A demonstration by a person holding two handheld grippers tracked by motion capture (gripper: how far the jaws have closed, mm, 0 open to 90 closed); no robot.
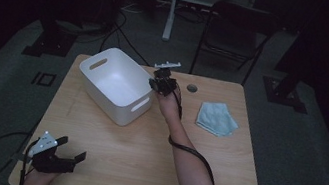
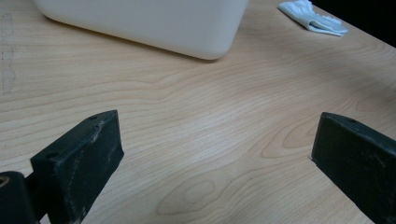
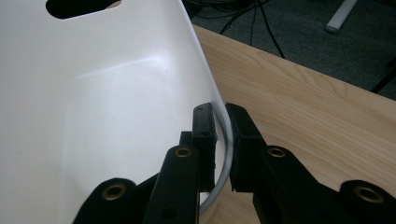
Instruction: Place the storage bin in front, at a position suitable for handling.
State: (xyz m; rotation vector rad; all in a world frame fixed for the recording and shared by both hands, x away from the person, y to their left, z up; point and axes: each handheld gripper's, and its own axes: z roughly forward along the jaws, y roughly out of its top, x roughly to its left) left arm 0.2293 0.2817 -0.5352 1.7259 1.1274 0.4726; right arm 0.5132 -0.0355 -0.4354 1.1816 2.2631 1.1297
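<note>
The right gripper (image 3: 223,140) pinches the rim of the white bin (image 1: 118,82), which sits on the table (image 1: 153,146) toward its far left. To move it well, keep the jaws pressed on the thin wall and drag low, not lift. The left gripper (image 1: 72,150) rests near the front edge, jaws spread and holding nothing.

A white plastic bin (image 1: 115,84) stands upright and empty on the table's far left part, turned askew, with slot handles in its end walls and rounded corners.
</note>
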